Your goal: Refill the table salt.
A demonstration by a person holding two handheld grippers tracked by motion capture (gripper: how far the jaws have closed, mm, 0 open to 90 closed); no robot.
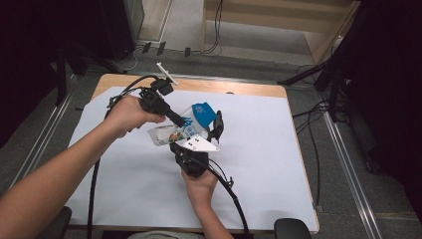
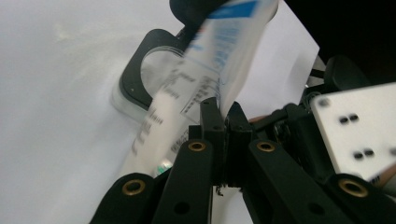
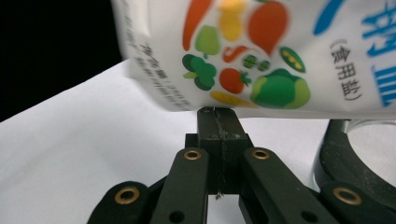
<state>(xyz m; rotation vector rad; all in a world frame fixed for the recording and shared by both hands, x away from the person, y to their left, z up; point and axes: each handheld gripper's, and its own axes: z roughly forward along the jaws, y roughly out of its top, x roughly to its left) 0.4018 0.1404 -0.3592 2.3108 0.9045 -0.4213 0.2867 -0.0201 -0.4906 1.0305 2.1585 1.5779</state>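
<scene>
With both the left gripper point(image 2: 225, 116) and right gripper point(image 3: 217, 116) pinching only thin edges of the salt pouch point(image 1: 185, 130), it risked slipping or tearing above the black-rimmed container point(image 2: 140, 74).

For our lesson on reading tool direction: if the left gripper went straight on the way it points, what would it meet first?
The left gripper, jaws shut on the salt bag, points down along it. Beyond the bag, it would probably meet the black-rimmed round container on the table; depth is unclear.
</scene>
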